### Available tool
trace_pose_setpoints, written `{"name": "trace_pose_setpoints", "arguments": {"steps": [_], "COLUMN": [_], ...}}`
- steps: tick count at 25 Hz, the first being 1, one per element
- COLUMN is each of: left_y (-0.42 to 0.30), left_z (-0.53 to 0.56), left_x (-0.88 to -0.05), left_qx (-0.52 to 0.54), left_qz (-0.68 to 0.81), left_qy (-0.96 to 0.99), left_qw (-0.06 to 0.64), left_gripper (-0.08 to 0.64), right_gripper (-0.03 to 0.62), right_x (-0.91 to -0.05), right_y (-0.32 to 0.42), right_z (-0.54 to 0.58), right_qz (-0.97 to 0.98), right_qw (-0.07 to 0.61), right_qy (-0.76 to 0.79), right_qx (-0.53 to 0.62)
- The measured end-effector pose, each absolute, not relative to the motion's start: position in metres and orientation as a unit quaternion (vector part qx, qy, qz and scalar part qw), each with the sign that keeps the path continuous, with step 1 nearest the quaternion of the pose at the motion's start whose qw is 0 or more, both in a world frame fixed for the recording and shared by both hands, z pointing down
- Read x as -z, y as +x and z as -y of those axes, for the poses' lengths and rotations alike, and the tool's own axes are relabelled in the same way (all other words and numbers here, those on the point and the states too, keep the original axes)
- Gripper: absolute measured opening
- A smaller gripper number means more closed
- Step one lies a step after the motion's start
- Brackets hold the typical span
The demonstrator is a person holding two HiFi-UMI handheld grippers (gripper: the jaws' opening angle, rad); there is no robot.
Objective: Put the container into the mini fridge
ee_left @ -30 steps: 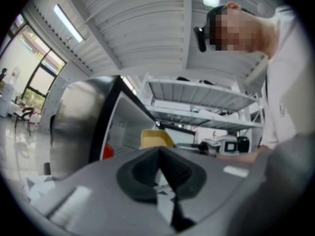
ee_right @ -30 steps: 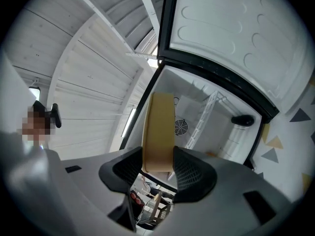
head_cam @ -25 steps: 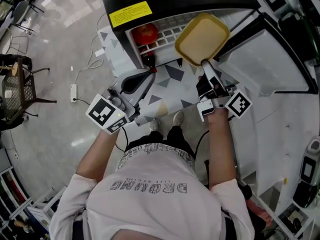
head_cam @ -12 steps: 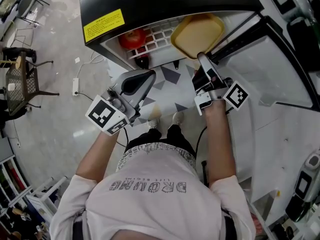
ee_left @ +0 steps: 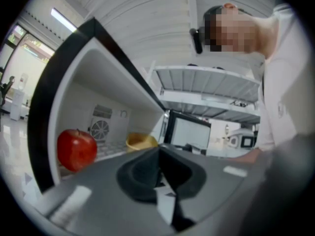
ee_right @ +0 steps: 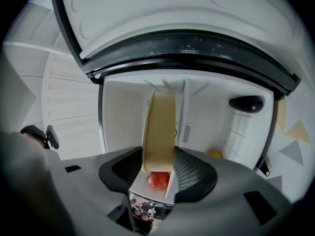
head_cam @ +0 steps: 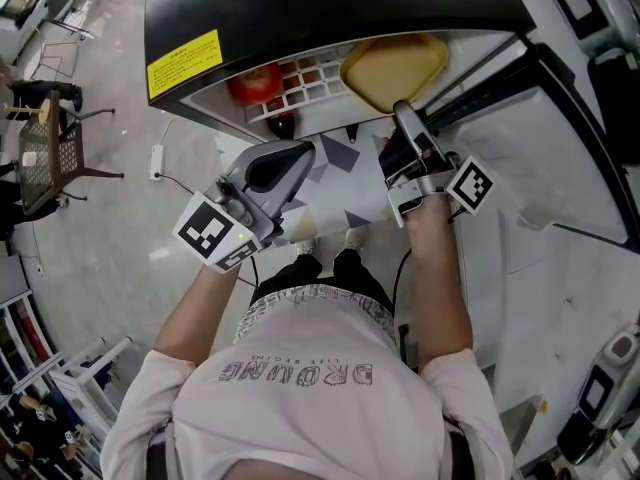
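Note:
The yellow container (head_cam: 395, 68) is a shallow square tub, and my right gripper (head_cam: 400, 110) is shut on its near rim. It hangs over the white wire shelf of the open mini fridge (head_cam: 300, 3), partly under the black top. In the right gripper view the container (ee_right: 158, 132) stands edge-on between both pads. My left gripper (head_cam: 303, 149) hangs in front of the fridge, left of the container, shut and holding nothing. In the left gripper view the left gripper (ee_left: 160, 154) points into the fridge, where the container (ee_left: 140, 141) shows at the back.
A red apple (head_cam: 255, 83) lies on the shelf left of the container, with a dark object (head_cam: 283, 123) just below it. The fridge door (head_cam: 560, 138) stands open at the right. A chair (head_cam: 40, 158) and a power strip (head_cam: 158, 155) are on the floor at the left.
The container has moved further in over the shelf and now sits partly under the fridge's black top. My left gripper has stayed about where it was.

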State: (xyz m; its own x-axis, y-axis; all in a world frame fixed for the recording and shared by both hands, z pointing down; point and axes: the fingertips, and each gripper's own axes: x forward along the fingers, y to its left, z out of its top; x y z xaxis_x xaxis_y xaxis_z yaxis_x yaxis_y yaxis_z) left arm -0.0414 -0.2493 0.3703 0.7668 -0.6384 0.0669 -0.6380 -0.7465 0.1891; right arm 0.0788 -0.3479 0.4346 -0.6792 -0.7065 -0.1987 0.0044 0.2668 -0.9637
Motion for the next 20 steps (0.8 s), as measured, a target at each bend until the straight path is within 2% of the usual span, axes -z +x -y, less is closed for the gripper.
{"name": "trace_pose_setpoints", "arguments": {"steps": [14,20], "left_y": [-0.033,-0.034], "left_z": [0.26,0.263], "left_x": [-0.374,-0.376], "left_qx": [0.0,0.001], "left_qz": [0.36,0.366], "left_qy": [0.927,0.924], "left_qw": [0.106,0.107], "left_gripper": [0.006,0.006], "right_gripper": [0.188,0.216], "right_x": [-0.44,-0.441], "right_y": [0.076,0.072], "right_z": [0.369,0.377], "right_qz": [-0.712,-0.713], "right_qw": [0.331,0.321], "right_qy": [-0.215,-0.224], "right_qx": [0.581,0.582]}}
